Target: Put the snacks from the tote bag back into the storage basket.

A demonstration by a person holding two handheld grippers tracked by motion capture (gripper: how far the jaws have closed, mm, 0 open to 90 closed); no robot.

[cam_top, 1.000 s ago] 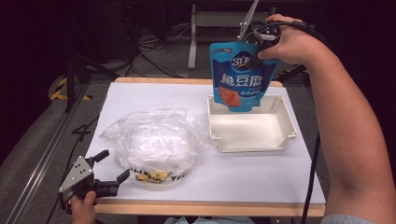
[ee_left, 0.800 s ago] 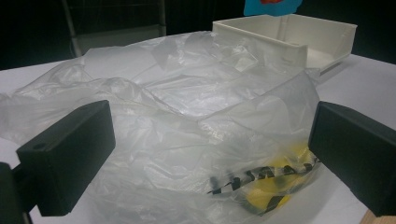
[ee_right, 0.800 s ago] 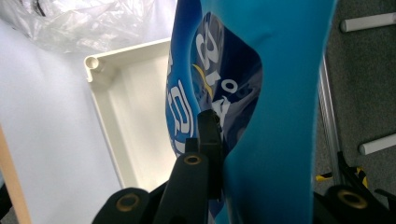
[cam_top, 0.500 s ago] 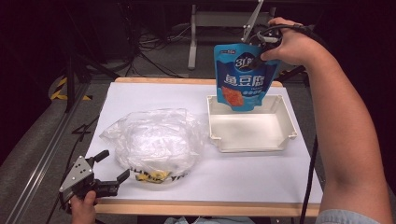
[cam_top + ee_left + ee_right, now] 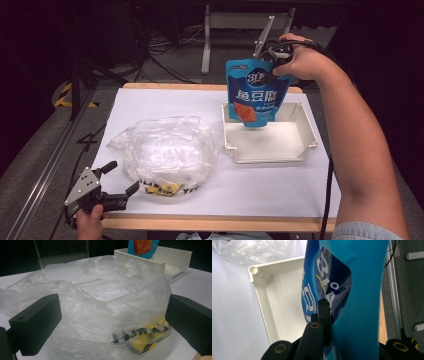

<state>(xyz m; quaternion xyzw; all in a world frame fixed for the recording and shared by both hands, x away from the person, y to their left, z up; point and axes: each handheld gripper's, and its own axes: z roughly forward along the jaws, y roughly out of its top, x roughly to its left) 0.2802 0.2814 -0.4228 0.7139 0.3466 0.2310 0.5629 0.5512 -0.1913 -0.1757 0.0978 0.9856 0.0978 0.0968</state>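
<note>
A blue snack pouch (image 5: 254,95) hangs upright from its top right corner, where my right gripper (image 5: 273,75) is shut on it. The pouch's lower end dips into the far part of the white tray (image 5: 270,160). In the right gripper view the pouch (image 5: 352,290) fills the middle, pinched in the right gripper (image 5: 329,315), with the tray (image 5: 259,297) below. My left gripper (image 5: 124,176) rests open at the table's front left corner, just beside a crumpled clear plastic bag (image 5: 165,152). In the left gripper view its jaws (image 5: 112,322) stand wide with the bag (image 5: 100,302) in front.
A white sheet (image 5: 165,105) covers the table, with bare room at its far left and front right. Something yellow with black print (image 5: 147,337) lies inside the bag. A metal stand (image 5: 240,22) and cables (image 5: 160,55) sit on the floor behind the table.
The right hand has lowered the pouch, so its bottom now hangs inside the tray. The left gripper and the bag have kept still.
</note>
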